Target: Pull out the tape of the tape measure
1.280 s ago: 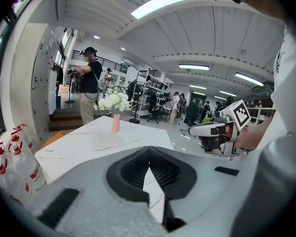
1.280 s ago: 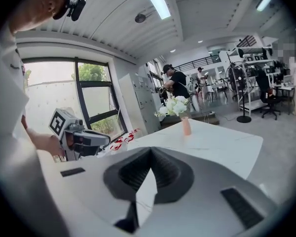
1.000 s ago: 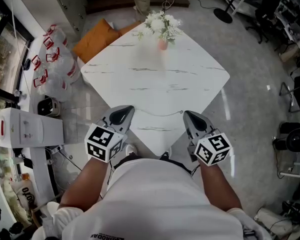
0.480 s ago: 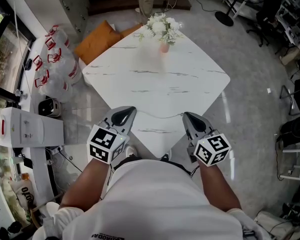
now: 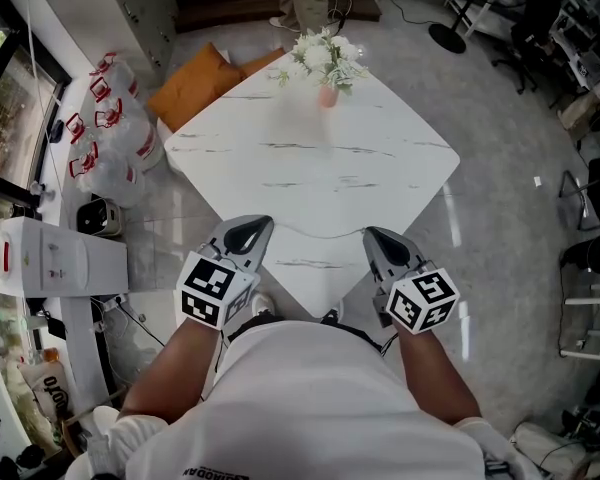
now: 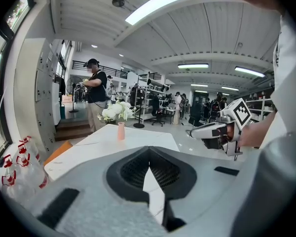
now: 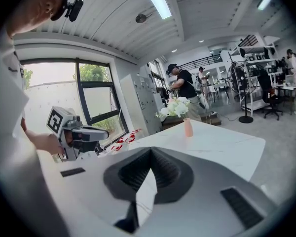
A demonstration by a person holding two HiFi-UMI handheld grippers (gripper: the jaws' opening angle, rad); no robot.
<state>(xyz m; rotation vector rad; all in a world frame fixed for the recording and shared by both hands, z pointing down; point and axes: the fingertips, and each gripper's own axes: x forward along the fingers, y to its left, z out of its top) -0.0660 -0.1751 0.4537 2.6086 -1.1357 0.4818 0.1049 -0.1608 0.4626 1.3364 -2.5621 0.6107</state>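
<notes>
Looking down from the head: left gripper (image 5: 246, 232) and right gripper (image 5: 384, 242) held side by side, well apart, over the near corner of the white table (image 5: 310, 168). Same place as a second ago — hardly any change, just a tiny shift of the whole picture. On the table only a pink vase of flowers (image 5: 323, 70) at the far corner. No tape measure anywhere.

Looking along the left gripper: jaws shut tight, tips together, nothing pinched. Beyond them the table and the vase, no tape measure.

Looking along the right gripper: jaws shut too, nothing between them. Again no tape measure.

So nothing to pull on right now. Could be a wait before the pull, could be a rest after it — no way to tell from here.
</notes>
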